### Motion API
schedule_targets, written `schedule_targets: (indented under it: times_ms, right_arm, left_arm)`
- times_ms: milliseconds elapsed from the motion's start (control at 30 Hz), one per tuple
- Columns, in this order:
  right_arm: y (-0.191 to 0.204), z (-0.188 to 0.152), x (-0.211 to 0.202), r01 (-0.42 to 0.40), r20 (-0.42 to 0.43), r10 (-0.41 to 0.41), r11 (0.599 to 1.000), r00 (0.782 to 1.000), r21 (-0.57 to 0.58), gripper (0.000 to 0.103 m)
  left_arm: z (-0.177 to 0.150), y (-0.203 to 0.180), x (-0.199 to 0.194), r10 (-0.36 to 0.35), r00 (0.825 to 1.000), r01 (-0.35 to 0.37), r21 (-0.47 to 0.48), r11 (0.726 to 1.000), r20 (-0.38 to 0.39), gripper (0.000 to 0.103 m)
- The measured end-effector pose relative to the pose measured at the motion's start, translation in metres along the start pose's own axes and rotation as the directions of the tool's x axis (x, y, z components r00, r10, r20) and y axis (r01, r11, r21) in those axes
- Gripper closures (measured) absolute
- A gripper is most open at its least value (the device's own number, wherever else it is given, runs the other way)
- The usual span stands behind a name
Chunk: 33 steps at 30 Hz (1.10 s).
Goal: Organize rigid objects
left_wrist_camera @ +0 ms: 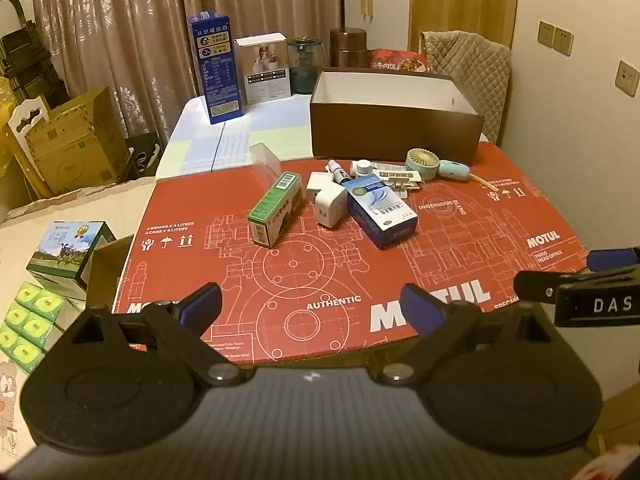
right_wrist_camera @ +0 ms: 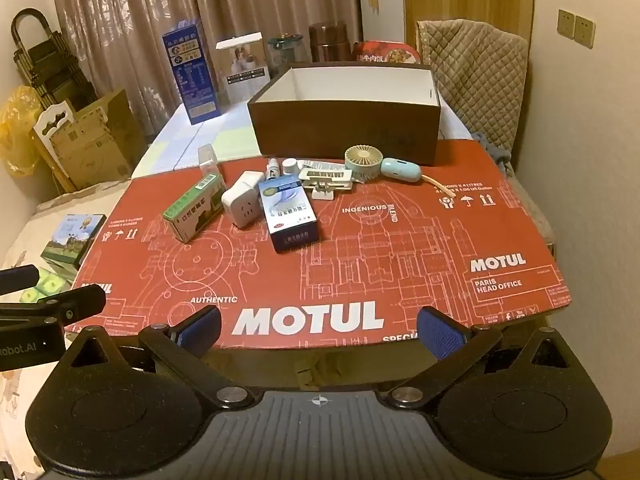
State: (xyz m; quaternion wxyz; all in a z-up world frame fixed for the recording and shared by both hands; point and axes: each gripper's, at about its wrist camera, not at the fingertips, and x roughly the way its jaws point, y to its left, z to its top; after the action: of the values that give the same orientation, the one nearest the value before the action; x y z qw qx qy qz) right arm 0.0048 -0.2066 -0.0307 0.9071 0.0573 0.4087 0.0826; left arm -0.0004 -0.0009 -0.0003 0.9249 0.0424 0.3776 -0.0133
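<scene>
A red board (left_wrist_camera: 440, 248) covered the table; small items clustered before a brown box (left_wrist_camera: 396, 132) at its far edge. Curtains (left_wrist_camera: 120, 40) hung behind. Only the right view showed a yellow bag (right_wrist_camera: 16, 132). Both tongs (left_wrist_camera: 312, 304) (right_wrist_camera: 320, 328) gaped, empty.

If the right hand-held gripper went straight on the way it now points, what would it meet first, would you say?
Probably the bare red cardboard: the right hand-held gripper is open and angled down at it. The blue box lies farther along, slightly left; depth is uncertain.

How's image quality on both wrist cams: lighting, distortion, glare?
Left wrist: dim warm indoor light, strong fisheye bowing of the red Motul cardboard, dark vignette corners, small items by the brown box soft. Right wrist: same yellow cast, curved edges, no harsh glare, lettering on the cardboard legible.
</scene>
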Motion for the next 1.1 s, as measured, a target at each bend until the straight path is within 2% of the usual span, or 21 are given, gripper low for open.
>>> schedule_targets:
  times_ms: [100,167,1100]
  right_arm:
    - [-0.002,-0.001,0.002,0.001,-0.004,-0.001,1.0,1.0,0.0,0.002]
    - [0.001,0.001,0.003,0.0,-0.003,0.0,1.0,1.0,-0.004,0.002]
    - [0.001,0.003,0.005,-0.002,-0.011,0.002,1.0,1.0,-0.008,0.002]
  left_arm:
    - [0.0,0.0,0.0,-0.004,1.0,0.004,-0.003,1.0,-0.007,0.009]
    - [0.001,0.012,0.001,-0.008,1.0,0.008,-0.008,1.0,-0.012,0.009]
    - [-0.001,0.003,0.009,-0.007,1.0,0.007,-0.011,1.0,-0.015,0.009]
